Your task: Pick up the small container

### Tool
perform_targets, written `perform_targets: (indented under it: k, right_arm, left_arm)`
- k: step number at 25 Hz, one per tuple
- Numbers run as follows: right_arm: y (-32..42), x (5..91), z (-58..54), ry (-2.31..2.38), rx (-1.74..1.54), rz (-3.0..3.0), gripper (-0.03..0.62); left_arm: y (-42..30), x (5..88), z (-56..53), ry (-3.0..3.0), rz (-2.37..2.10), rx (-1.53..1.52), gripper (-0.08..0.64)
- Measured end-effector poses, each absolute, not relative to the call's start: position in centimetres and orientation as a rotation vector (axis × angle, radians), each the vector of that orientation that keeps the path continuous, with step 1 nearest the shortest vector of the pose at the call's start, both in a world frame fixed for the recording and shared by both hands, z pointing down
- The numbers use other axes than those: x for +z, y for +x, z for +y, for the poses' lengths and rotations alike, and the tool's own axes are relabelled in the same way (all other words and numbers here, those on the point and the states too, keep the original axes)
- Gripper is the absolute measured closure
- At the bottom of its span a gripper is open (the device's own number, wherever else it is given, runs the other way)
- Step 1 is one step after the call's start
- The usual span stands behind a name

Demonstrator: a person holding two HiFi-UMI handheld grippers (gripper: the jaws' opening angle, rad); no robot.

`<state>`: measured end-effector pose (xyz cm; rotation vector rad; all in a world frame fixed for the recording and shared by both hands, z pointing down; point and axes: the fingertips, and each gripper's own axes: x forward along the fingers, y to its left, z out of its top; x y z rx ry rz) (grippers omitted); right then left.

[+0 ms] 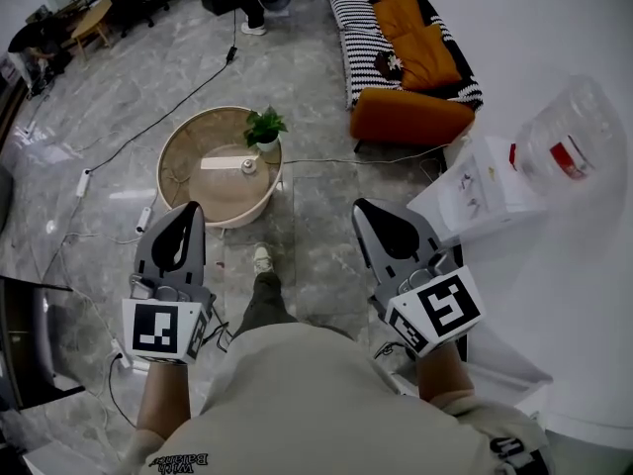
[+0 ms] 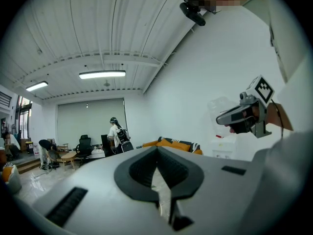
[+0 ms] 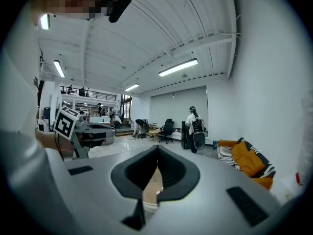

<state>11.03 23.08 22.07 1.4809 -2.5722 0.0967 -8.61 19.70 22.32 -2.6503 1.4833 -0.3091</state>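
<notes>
Approach not started yet. L gripper [image 1: 188,216] and R gripper [image 1: 366,211] are both held at waist level over the floor [image 1: 316,196], pointing fwd. Each has its jaws closed together w/ nothing between them; each gripper's own view shows only a thin slit at the tips. The container [image 1: 572,139] is off to the person's right on a white counter [image 1: 584,275], just beside a white box [image 1: 480,188] and well apart from both grippers. It's clear plastic w/ a red label; exact shape is hard to read through the glare.

To do the reach well, imo:
- Use R gripper, since it's the nearer one.
- Turn toward the counter first so the container sits centred in the right gripper view, rather than reaching sideways blind.
- Open the jaws wide before getting close. Closed tips would prob. just shove a light plastic tub.
- The box is on the side nearer the person, so come in from the side away from it, so no jaw catches it.
- Thin clear walls prob. flex, so close gently across the body or rim, then lift straight up.
- Keep L gripper low and out of the way. It's not needed unless the tub slides.
</notes>
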Motion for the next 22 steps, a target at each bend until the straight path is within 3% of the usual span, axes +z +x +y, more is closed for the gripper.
perform_targets:
  k: [22]
  right_arm:
    - [3.8, 21.7, -3.8, 1.496, 0.135, -2.505, 0.595]
  left_arm:
    - [-12.7, 23.6, -5.4, -2.747, 1.319, -0.405, 0.554]
